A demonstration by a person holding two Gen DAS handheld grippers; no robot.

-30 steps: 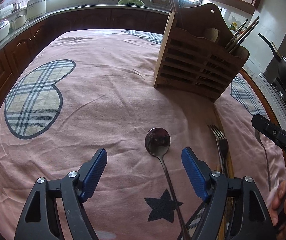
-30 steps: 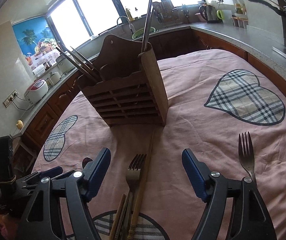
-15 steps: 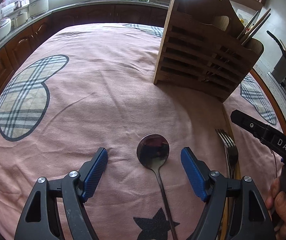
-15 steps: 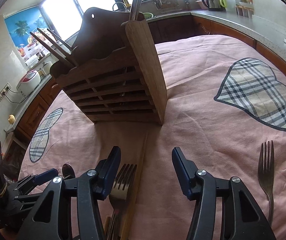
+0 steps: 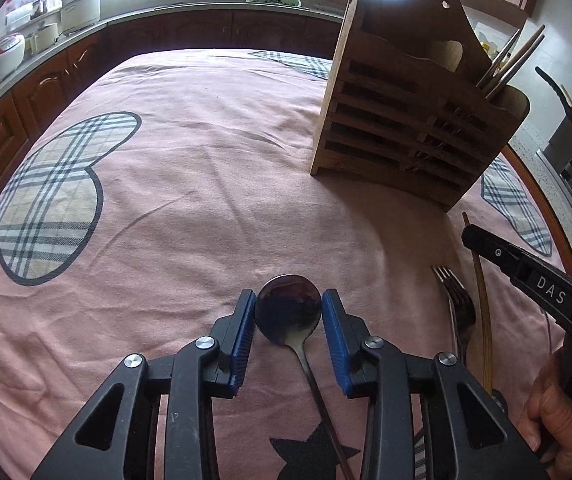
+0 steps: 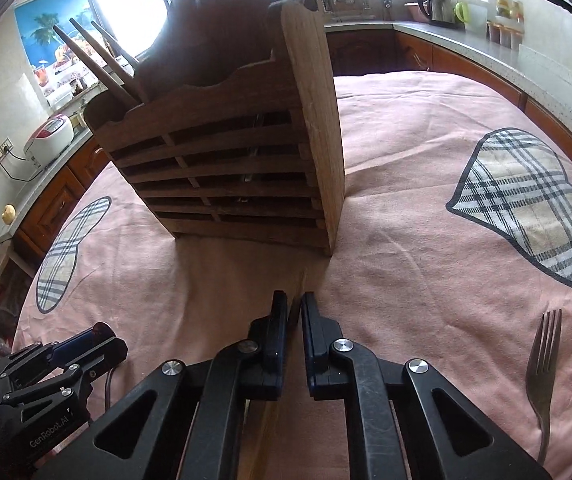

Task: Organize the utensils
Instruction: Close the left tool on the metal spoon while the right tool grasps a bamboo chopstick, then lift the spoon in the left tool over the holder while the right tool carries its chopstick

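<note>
A metal spoon lies on the pink tablecloth. My left gripper is shut on the spoon's bowl, a blue pad touching each side. My right gripper is shut on a thin wooden chopstick; it also shows in the left wrist view beside a fork. The wooden utensil holder stands just beyond, with chopsticks in its left compartment; it shows in the left wrist view too.
A second fork lies on the cloth at the right. Plaid heart patches mark the tablecloth. Kitchen counters with a rice cooker and a kettle ring the table. The left gripper sits low left.
Both grippers moved forward and down, and both closed: the left onto the spoon's bowl, the right onto the chopstick. The fork under the right gripper is out of its view.
</note>
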